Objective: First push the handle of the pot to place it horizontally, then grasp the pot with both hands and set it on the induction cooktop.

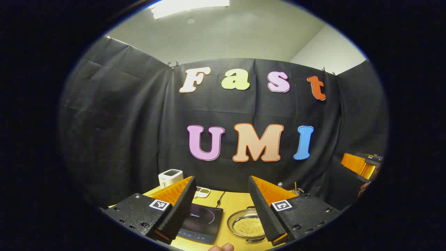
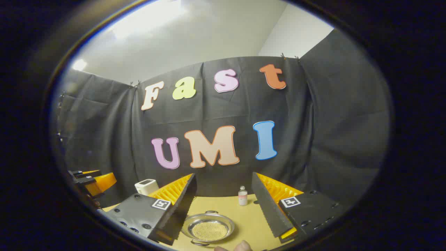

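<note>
**Both grippers raised and open, pot untouched on table**

Left to right, left gripper view first. Small white appliance (image 1: 170, 176) at the far table edge, against the black cloth wall (image 1: 115, 139). Induction cooktop (image 1: 202, 222) flat on the wooden table (image 1: 232, 205), cord running back toward the wall; parked left of the pot, presumably so the lift is a short sideways carry. Left gripper (image 1: 220, 214) held high, jaws spread wide, nothing between them; cooktop visible through the gap. Pot (image 1: 246, 225) just right of the cooktop, apart from it, shallow and metal, pale grainy contents inside. Loop handles (image 1: 254, 240) at near and far rim, so apparently lined up front to back rather than across; handle push judged not yet done. Right gripper (image 1: 360, 166) far right, well above the table.

Right gripper view. Left gripper's fingers (image 2: 93, 181) at the left edge, then the white appliance, then the pot below and between the right gripper's own fingers, closer to the left one, not touching. Jaws wide, empty. Small bottle (image 2: 243, 196) behind, near the wall. Fingertip (image 2: 240, 246) at the bottom edge.
</note>
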Available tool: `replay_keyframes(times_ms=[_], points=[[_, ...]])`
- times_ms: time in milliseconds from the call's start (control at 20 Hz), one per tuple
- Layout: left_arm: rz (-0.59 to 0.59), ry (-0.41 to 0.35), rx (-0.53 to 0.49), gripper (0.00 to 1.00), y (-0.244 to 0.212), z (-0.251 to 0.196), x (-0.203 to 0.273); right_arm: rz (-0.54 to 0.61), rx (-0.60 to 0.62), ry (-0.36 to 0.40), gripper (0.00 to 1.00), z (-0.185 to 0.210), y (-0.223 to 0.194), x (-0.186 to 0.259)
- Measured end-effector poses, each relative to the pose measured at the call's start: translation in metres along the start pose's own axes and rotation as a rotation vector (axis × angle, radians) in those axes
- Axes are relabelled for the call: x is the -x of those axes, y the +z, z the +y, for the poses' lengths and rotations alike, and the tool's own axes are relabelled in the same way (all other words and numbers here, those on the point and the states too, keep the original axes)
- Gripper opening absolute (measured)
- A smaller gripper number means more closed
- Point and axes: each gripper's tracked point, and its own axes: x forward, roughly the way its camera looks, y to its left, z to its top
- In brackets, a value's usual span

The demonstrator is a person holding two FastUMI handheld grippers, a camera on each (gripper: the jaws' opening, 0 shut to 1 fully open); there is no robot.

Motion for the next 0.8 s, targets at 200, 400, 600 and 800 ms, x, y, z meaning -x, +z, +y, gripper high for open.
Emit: replay_keyframes(times_ms=[200, 400, 600, 800], points=[[-0.002, -0.04, -0.01, 0.86, -0.001, -0.004, -0.005, 0.031, 0.004, -0.008, 0.98, 0.003, -0.008, -0.005], [0.016, -0.049, -0.008, 0.9, -0.007, 0.004, -0.007, 0.039, 0.024, -0.027, 0.92, 0.006, -0.011, -0.006], [0.003, -0.055, -0.019, 0.9, -0.003, 0.013, -0.007, 0.051, 0.008, -0.04, 0.92, 0.012, -0.012, -0.006], [0.012, -0.06, -0.013, 0.86, -0.005, 0.021, -0.005, 0.064, 0.006, -0.043, 0.98, 0.021, -0.016, -0.003]])
